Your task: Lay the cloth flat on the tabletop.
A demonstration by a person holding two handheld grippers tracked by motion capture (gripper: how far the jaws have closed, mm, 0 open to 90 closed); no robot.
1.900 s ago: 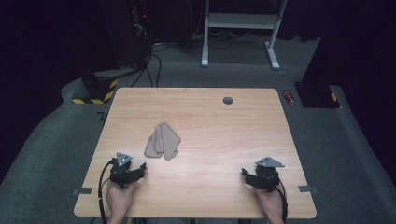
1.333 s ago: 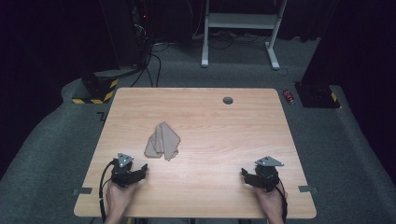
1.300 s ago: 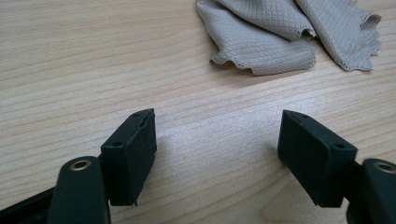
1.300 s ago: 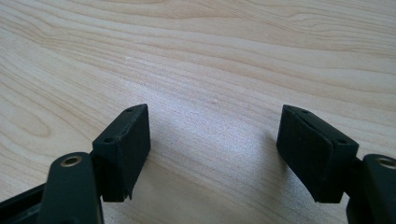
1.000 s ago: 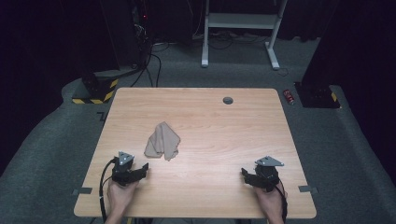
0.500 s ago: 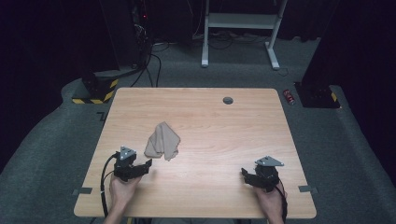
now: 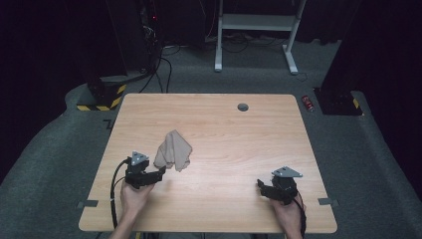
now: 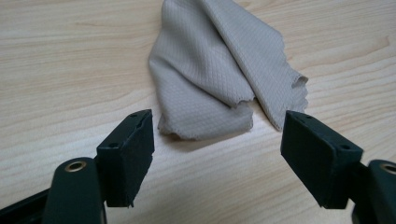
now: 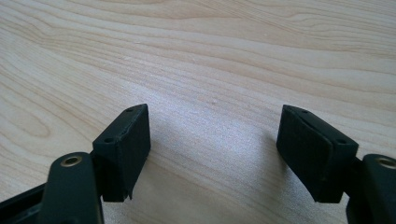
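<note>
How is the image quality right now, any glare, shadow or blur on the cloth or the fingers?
High view: the table is evenly lit, its surroundings dark, the cloth small but clear. Left gripper view: the cloth is sharp, weave visible, with a soft shadow under its near edge; the near fingers are slightly soft. Right gripper view: a pale sheen on the wood between the fingers.

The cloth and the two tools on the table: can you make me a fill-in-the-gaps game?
1. The crumpled cloth is coloured ____.
2. The tool nearest the cloth is the ____ tool.
3. The right tool has its jaws ____.
4. The table is made of ____.

Missing words: beige; left; open; wood
</note>
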